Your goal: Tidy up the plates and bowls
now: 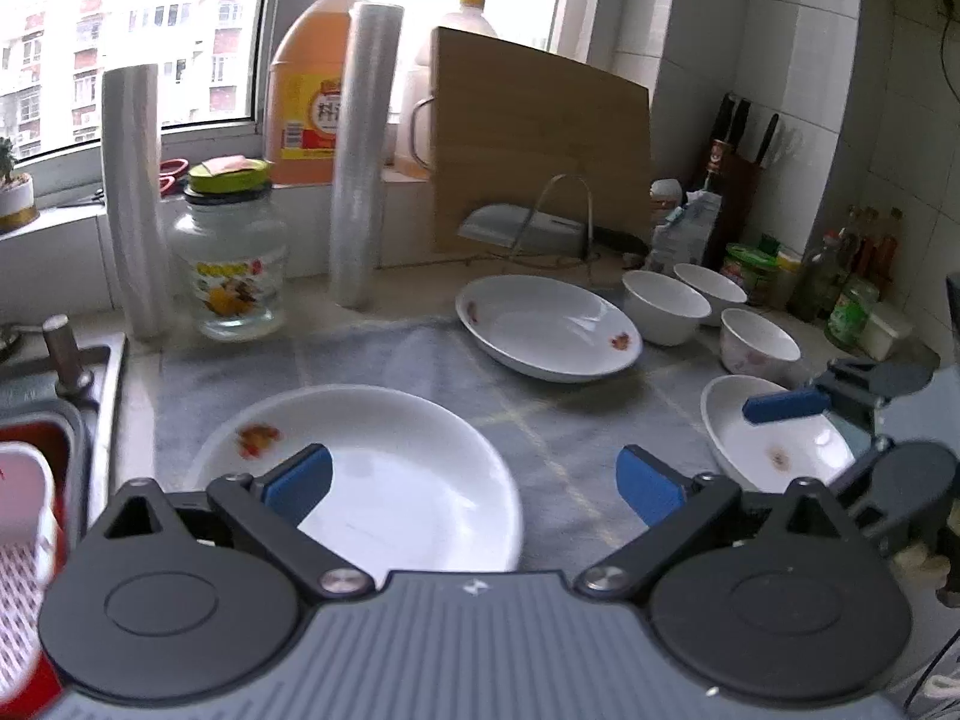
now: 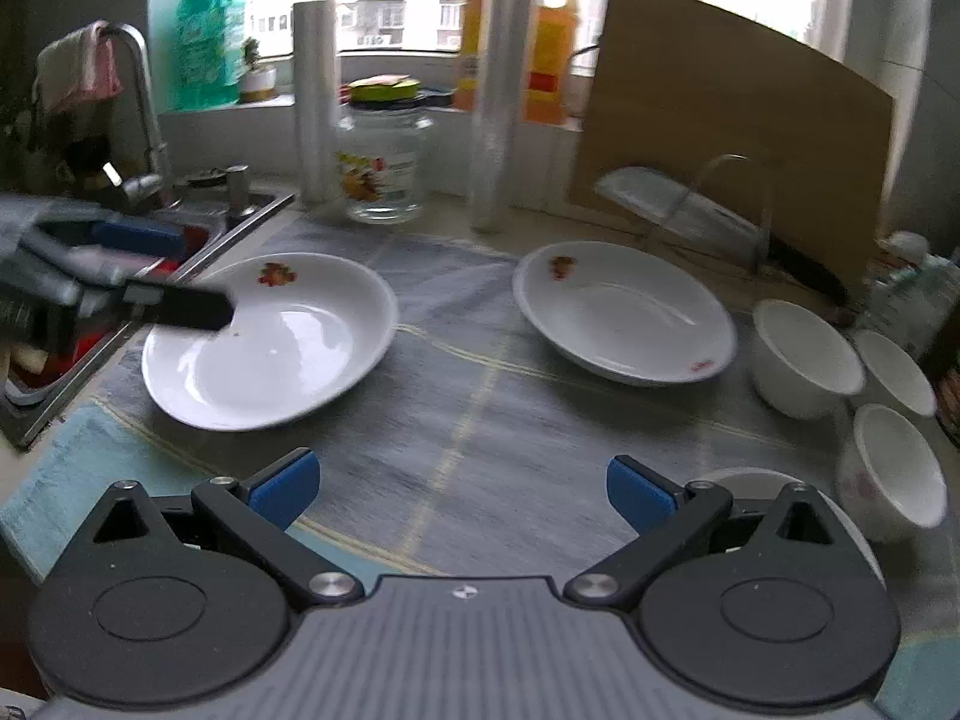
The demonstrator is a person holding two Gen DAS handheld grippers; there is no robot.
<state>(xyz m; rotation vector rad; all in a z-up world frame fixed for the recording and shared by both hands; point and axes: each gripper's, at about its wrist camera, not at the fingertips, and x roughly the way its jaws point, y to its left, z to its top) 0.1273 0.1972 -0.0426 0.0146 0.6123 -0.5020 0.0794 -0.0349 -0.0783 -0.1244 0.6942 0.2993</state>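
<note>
Three white plates lie on a grey mat. The near-left plate [image 1: 390,468] [image 2: 270,339] lies just under my left gripper [image 1: 474,486], which is open with nothing between its blue pads. The back plate [image 1: 546,324] [image 2: 624,312] lies mid-counter. The small right plate [image 1: 774,444] is half hidden behind my right gripper [image 2: 462,489], which is open and empty above the mat; one of its pads [image 1: 786,405] shows over that plate. Three white bowls [image 1: 663,306] [image 1: 711,288] [image 1: 759,342] stand at the right [image 2: 807,357]. One of the left gripper's fingers [image 2: 180,307] hangs over the left plate's rim.
A sink [image 1: 96,372] with a red basin and a tap [image 2: 141,90] is at the left. Along the back stand a glass jar [image 1: 231,276], two film rolls [image 1: 360,162], oil jugs, a wooden board [image 1: 540,138] and a wire rack. Bottles and a knife block [image 1: 735,180] crowd the right corner.
</note>
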